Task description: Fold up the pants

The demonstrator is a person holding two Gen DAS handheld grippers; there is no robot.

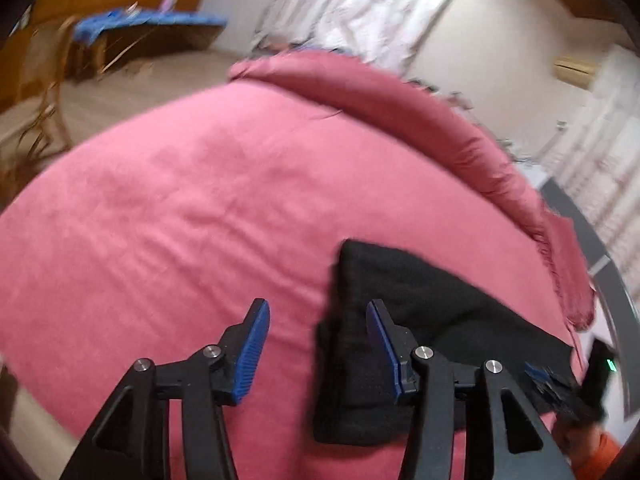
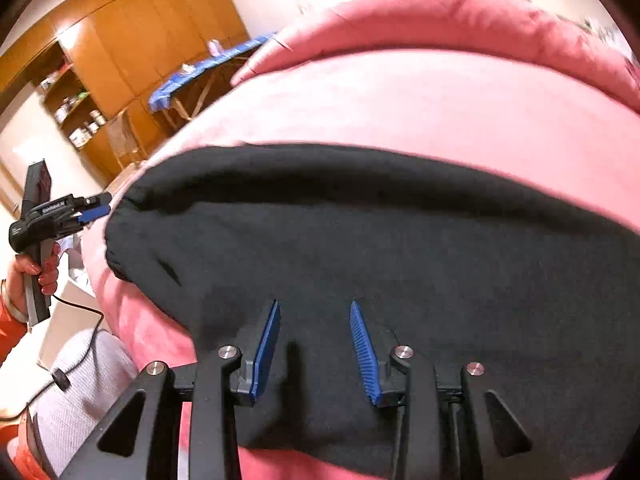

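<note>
The black pants point(image 2: 360, 232) lie folded flat on a pink bedspread point(image 2: 440, 100). In the left wrist view the pants point(image 1: 432, 304) lie at the lower right of the bedspread point(image 1: 180, 208). My left gripper point(image 1: 316, 344) is open and empty, its right finger over the pants' left edge; it also shows in the right wrist view point(image 2: 96, 212) beside the pants' left end. My right gripper point(image 2: 316, 344) is open and empty just above the pants' near part. It shows at the pants' right end in the left wrist view point(image 1: 544, 376).
A rolled pink fold point(image 1: 400, 108) runs along the bed's far side. An ironing board with a blue cover point(image 2: 200, 76) and wooden cupboards point(image 2: 132, 40) stand beyond the bed. A white-knit seat point(image 2: 80, 392) and cable are at the lower left.
</note>
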